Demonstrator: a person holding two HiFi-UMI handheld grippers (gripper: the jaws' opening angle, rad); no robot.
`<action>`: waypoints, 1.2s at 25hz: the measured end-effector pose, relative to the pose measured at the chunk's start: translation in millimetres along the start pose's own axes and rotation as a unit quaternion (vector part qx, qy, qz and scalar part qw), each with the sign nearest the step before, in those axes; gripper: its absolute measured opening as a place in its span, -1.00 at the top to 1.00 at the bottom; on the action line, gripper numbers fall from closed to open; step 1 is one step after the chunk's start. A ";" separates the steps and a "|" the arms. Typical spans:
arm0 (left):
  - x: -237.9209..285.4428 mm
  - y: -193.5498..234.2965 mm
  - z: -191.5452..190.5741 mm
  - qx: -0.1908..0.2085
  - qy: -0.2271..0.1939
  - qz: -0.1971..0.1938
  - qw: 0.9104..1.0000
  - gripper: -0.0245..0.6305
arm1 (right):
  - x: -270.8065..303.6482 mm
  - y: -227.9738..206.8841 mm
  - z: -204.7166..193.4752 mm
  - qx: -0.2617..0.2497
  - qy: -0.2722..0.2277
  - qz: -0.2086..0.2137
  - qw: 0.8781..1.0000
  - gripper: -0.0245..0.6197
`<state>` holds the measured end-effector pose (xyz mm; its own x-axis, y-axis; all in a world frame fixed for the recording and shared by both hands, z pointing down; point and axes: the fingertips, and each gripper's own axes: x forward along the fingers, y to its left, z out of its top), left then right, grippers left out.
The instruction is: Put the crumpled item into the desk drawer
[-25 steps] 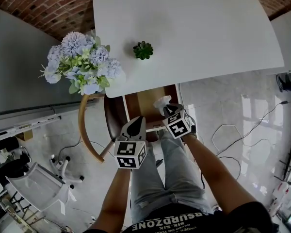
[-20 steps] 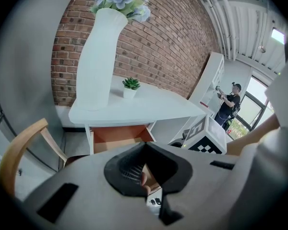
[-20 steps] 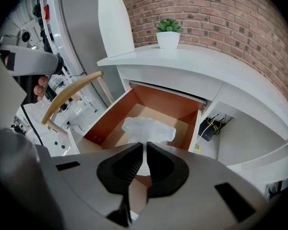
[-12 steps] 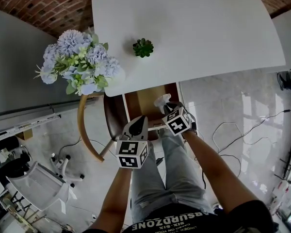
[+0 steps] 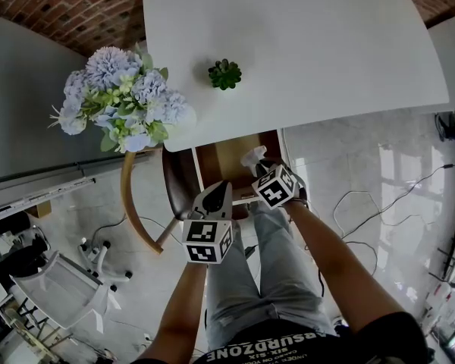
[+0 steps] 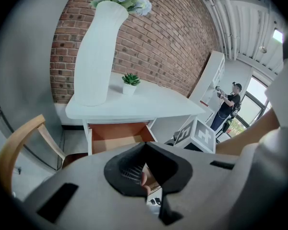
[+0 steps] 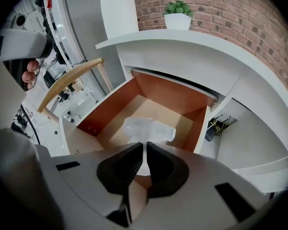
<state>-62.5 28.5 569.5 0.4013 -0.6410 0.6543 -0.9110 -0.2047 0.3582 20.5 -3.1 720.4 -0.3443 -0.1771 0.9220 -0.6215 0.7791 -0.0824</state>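
I see crumpled item [image 7: 148,130] white, translucent | drawer [image 7: 173,94] orange-brown inside | desk [image 5: 311,44] plain white | brick wall [image 6: 149,37] red-brown, pale mortar lines | flowers [image 5: 125,97] pale blue, green leaves | chair [image 5: 127,199] tan wood | small plant [image 5: 224,75] dark green

Flowers [image 5: 125,101], potted succulent [image 5: 224,74], wooden chair [image 5: 126,192]

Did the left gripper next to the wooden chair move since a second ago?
No. The left gripper keeps its place beside the curved wooden chair back; the gap between them looks unchanged.
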 end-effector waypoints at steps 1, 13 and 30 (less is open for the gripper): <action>0.4 0.4 0.0 0.000 0.000 0.000 1.000 0.93 | 1.6 0.0 -1.0 -0.003 0.003 0.000 1.000 0.87; 1.6 5.6 1.4 -0.003 0.001 0.005 1.000 0.93 | 24.9 6.8 -10.0 -0.046 0.041 0.012 0.998 0.87; 5.2 14.7 -2.3 -0.009 0.005 0.011 1.000 0.93 | 49.9 14.5 -17.5 -0.097 0.081 0.037 0.991 0.87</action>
<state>-73.6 24.0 579.7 0.3822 -0.6376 0.6688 -0.9178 -0.1777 0.3551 6.6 9.9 771.8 -0.2563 -0.0278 0.9662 -0.4460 0.8902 -0.0927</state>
